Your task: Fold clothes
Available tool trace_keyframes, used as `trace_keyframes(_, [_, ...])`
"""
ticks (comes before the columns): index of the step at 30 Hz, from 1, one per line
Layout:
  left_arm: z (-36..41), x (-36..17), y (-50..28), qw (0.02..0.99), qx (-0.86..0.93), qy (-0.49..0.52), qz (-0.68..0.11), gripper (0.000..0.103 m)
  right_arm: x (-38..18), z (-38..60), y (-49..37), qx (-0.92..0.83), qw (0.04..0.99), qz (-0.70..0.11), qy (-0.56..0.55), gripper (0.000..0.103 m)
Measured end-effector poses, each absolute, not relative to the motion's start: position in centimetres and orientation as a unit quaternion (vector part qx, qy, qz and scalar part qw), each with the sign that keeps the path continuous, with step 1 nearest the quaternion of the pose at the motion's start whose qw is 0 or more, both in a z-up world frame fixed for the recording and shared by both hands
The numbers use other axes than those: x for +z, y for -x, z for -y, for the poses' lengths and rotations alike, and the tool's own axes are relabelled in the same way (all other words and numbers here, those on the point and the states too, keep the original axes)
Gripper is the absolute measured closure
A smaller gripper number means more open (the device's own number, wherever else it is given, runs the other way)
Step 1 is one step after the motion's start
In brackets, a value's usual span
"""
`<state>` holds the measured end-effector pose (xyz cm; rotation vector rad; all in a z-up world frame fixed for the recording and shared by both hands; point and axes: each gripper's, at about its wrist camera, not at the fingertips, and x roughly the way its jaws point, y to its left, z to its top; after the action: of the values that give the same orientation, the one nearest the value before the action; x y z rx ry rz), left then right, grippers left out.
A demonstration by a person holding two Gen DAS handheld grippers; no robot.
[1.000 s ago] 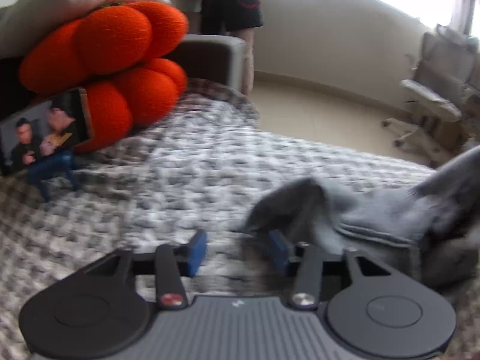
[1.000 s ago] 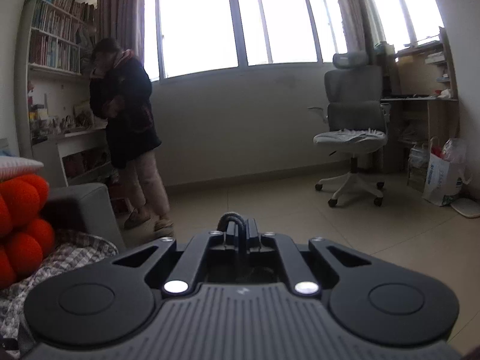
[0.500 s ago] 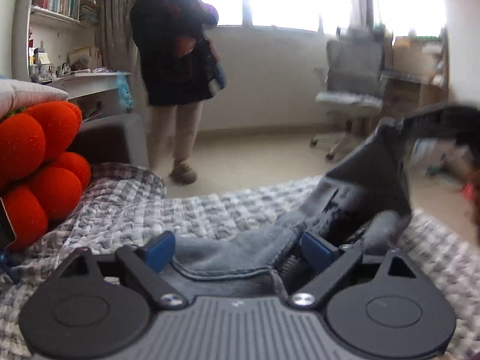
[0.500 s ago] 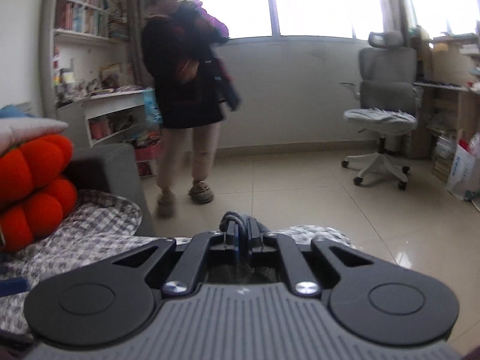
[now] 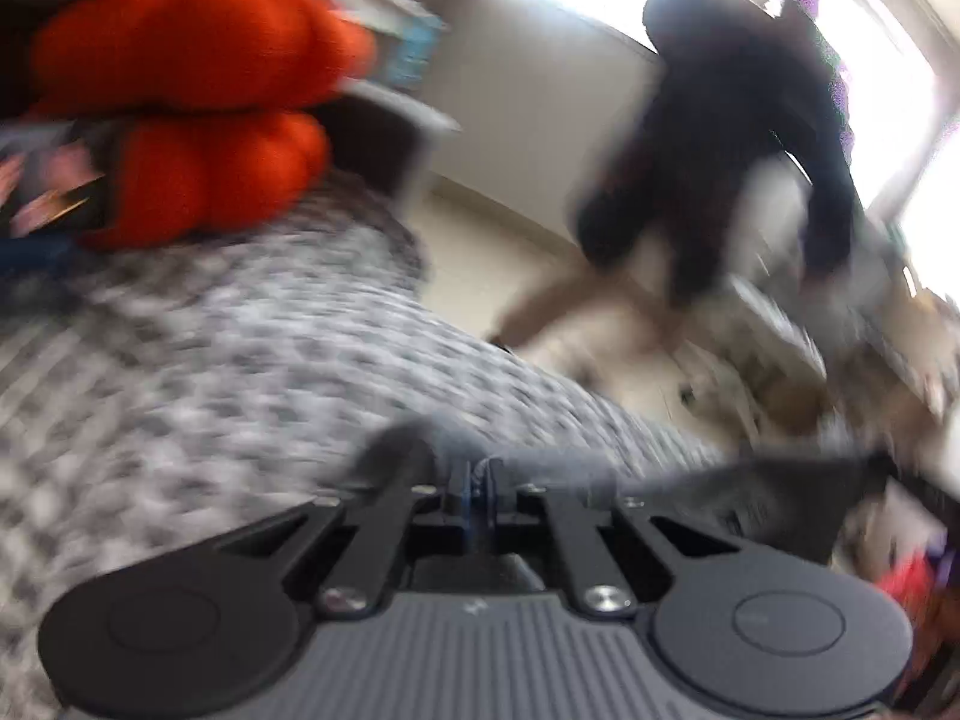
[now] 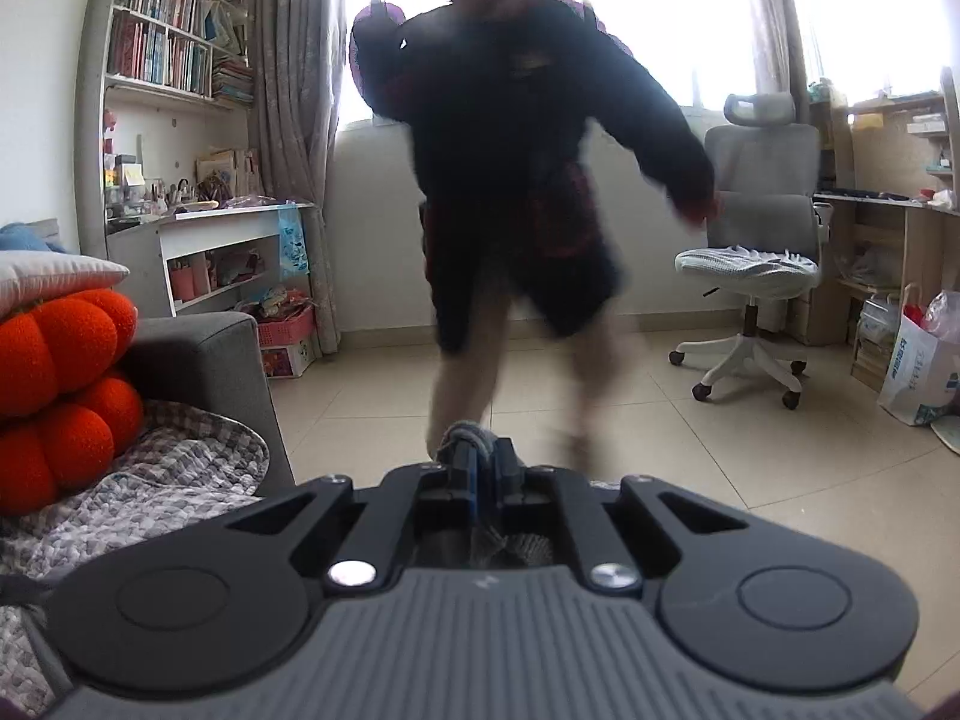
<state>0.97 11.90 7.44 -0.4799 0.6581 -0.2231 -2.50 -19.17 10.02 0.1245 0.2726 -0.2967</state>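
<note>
Over the blanket (image 5: 228,360), left gripper (image 5: 478,483), previously wide, now pinches grey cloth (image 5: 540,462); right gripper (image 6: 480,462) clamps cloth; only right view shows chair (image 6: 756,240).

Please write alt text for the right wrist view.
The right gripper is shut on a fold of grey cloth. Beyond it a blurred person in dark clothes crosses the tiled floor, with an orange knobbly cushion at left.

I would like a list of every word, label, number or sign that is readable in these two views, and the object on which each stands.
None can be read.
White paper bag: blue print, too small and blurred.
Books on the shelf: spine titles too small.
Blue bag on the white unit: pattern only, no clear letters.
Left wrist view: motion blur, nothing legible.
</note>
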Motion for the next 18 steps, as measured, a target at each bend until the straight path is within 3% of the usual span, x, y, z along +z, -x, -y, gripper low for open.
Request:
trace_keyframes(4, [-17.8,7.5,0.2,0.894,-0.049,0.338,-0.290,0.100,10.3,18.8,2.7,-0.145,0.981,-0.120,-0.055,0.097])
trace_keyframes(9, [-22.6,10.1,3.6,0.906,-0.007,0.404,-0.130,0.103,12.4,18.1,6.6,-0.155,0.986,0.028,-0.056,0.098])
trace_keyframes(11, [-23.3,9.9,2.9,0.908,0.010,0.389,-0.154,0.103,12.8,18.2,7.3,-0.179,0.981,0.050,-0.052,0.098])
trace_keyframes(15, [-21.9,7.7,-0.1,0.901,0.007,0.335,-0.277,0.102,11.2,19.8,5.3,-0.213,0.975,-0.024,-0.065,0.098])
trace_keyframes(17, [-20.7,7.1,-0.8,0.888,-0.022,0.345,-0.302,0.091,10.8,20.5,4.8,-0.216,0.971,-0.050,-0.086,0.098])
trace_keyframes(18, [-19.8,7.3,-1.1,0.890,-0.038,0.338,-0.305,0.072,10.6,20.8,4.6,-0.217,0.969,-0.062,-0.095,0.098])
